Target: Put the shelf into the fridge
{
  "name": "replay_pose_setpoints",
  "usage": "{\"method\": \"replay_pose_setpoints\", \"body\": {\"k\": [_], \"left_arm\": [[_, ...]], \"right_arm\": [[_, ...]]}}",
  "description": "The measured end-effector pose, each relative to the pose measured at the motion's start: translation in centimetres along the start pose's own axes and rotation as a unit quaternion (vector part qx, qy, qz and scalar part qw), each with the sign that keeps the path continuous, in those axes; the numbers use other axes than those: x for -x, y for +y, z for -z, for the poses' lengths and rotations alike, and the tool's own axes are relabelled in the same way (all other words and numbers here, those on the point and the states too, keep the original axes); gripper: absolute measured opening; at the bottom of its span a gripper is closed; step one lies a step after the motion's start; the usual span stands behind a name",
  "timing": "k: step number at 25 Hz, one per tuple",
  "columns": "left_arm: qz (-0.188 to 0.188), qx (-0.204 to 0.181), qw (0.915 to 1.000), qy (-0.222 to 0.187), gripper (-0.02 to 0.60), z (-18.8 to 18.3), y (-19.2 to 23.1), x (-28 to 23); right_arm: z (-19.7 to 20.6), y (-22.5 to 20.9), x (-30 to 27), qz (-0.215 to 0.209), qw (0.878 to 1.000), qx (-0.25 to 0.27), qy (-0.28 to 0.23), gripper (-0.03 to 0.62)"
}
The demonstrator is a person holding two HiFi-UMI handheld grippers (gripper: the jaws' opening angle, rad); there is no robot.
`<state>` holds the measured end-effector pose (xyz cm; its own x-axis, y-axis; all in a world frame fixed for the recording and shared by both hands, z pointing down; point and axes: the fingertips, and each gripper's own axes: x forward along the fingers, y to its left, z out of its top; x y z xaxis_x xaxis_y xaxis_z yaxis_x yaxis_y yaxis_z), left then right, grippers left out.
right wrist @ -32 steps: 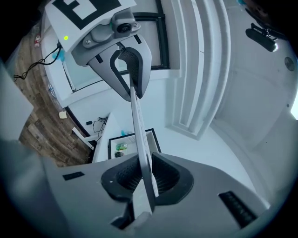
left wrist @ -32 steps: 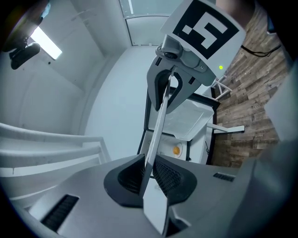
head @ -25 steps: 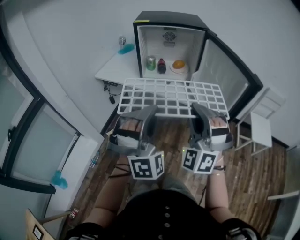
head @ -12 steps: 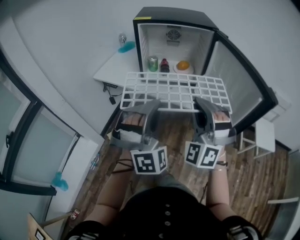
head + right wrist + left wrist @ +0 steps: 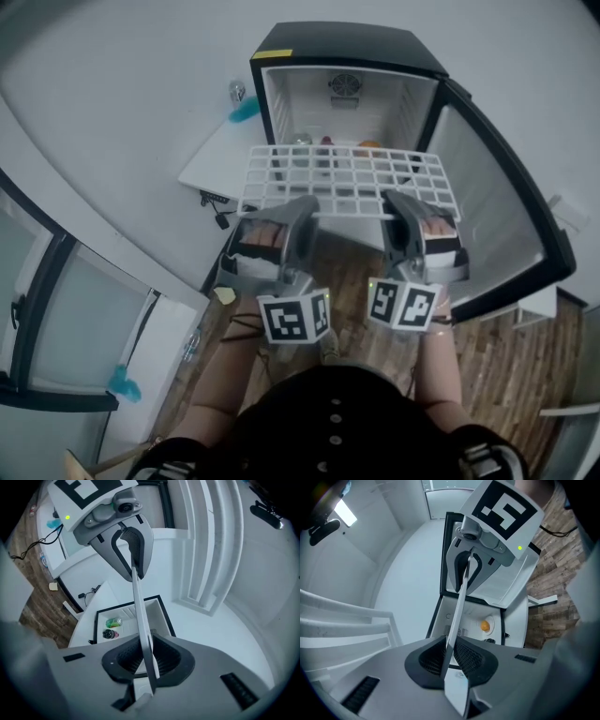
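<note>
A white wire shelf (image 5: 342, 178) hangs level in front of the open black fridge (image 5: 347, 42). My left gripper (image 5: 302, 206) and right gripper (image 5: 396, 201) are each shut on its near edge. The shelf's far edge reaches the fridge opening and covers most of the things inside. In the left gripper view the shelf (image 5: 457, 616) shows edge-on, clamped between the pads of the left gripper (image 5: 449, 656). The right gripper view likewise shows the shelf (image 5: 140, 616) clamped in the right gripper (image 5: 146, 660). A green can (image 5: 112, 622) and a dark bottle (image 5: 110, 633) stand on the fridge floor, with an orange (image 5: 486, 626) beside them.
The fridge door (image 5: 497, 216) stands swung open to the right. A white table (image 5: 211, 159) left of the fridge carries a blue thing (image 5: 246, 108) and a small can (image 5: 236, 90). A plug and cable (image 5: 220, 220) lie on the wood floor below it.
The shelf and both grippers have moved forward toward the fridge. The fridge now looks larger and nearer, and the shelf has come to cover the can, bottle and orange inside.
</note>
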<state>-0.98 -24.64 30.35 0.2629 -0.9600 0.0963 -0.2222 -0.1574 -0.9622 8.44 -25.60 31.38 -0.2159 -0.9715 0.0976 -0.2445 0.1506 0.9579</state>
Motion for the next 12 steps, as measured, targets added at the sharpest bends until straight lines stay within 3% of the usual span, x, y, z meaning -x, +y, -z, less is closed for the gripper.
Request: {"method": "replay_pose_setpoints", "body": {"k": [4,12], "left_arm": [[0.001,0.001,1.0,0.001,0.048,0.8,-0.2,-2.6],[-0.009,-0.006,0.9999,-0.008,0.048,0.7,0.1,-2.6]], "right_arm": [[0.6,0.2,-2.7,-0.003,1.0,-0.001,0.0,0.058],[0.5,0.0,-2.6,0.005,1.0,-0.004,0.003,0.058]]}}
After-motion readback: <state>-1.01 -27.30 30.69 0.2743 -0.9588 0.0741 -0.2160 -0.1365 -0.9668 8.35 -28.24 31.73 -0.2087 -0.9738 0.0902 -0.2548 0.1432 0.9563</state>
